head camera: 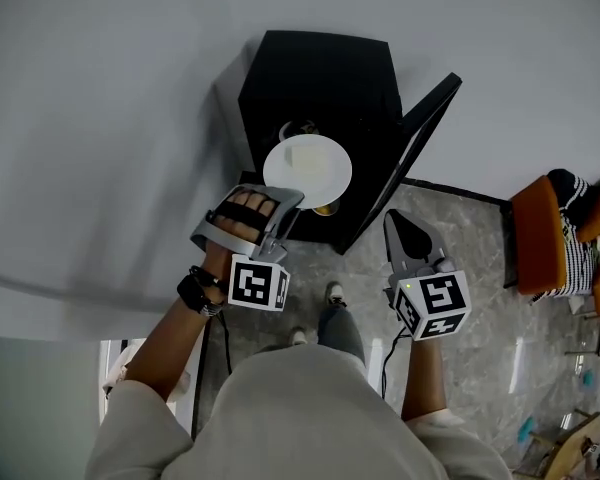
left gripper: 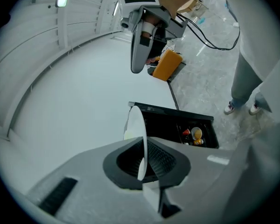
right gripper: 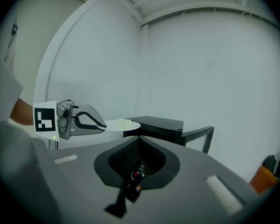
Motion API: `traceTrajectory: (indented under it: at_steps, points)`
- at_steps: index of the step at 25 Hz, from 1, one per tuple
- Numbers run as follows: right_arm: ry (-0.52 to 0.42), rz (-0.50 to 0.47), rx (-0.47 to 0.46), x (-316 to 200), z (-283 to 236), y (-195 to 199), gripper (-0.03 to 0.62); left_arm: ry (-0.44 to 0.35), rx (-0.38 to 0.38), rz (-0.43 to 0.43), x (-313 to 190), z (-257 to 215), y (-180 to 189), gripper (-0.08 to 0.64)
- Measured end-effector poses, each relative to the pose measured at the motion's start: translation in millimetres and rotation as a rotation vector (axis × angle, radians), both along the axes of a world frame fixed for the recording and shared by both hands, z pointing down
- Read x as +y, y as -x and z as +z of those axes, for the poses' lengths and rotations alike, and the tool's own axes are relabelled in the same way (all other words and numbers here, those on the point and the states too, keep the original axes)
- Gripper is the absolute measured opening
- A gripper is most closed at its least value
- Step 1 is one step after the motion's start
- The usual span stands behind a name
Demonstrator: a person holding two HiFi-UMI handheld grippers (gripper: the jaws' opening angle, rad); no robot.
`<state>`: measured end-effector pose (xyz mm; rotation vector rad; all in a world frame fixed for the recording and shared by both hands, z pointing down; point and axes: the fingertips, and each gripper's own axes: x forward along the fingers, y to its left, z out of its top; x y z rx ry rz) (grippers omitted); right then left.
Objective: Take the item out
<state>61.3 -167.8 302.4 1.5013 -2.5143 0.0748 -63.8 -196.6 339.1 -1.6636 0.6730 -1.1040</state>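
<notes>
Left gripper (head camera: pixel 292 196): jaws closed on the near rim of a white plate (head camera: pixel 308 168), which it holds level and clear of all support. The plate hangs above the front edge of a black cabinet (head camera: pixel 320 78), outside it. The cabinet's door (head camera: pixel 412 146) stands open on the right. In the left gripper view the plate's (left gripper: pixel 139 129) edge sits between the pads.

Right gripper (right gripper: pixel 139 139): jaws together, nothing between them, held apart from the plate beside the open door.

I see the plate (head camera: pixel 315 168) is smooth and white, the black cabinet (head camera: pixel 320 78) looks matt, the stone-like floor (head camera: pixel 470 268) is glossy.
</notes>
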Motion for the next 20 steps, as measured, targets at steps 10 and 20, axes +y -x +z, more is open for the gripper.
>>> traceTrajectory:
  at_steps: [10,20]
  points:
    - [-0.004,-0.003,-0.023,26.4,-12.9,5.5,0.008,-0.018,-0.009,0.013,34.3,-20.2,1.3,0.014]
    - [-0.027,0.03,0.037,30.9,-11.2,5.7,0.006,-0.008,-0.01,0.02,41.1,-14.0,0.3,0.014]
